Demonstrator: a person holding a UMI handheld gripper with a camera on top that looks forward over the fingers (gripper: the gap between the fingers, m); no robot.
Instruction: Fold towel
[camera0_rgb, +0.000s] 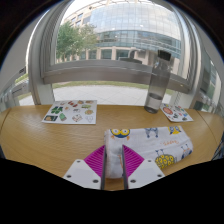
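A white towel (160, 148) with small coloured cartoon prints lies on the wooden table (40, 140), just ahead of the fingers and stretching off to their right. A strip of it runs back between the two fingers. My gripper (113, 166) is low over the table, its magenta pads (95, 160) close together and pressing on that strip from both sides. The part of the towel held between the pads looks folded or bunched. The far end of the towel lies flat on the table.
A printed sheet with coloured pictures (70, 112) lies at the back left of the table. A smaller one (177, 113) lies at the back right. A tall grey container (157, 85) stands by the window sill. Beyond is a large window.
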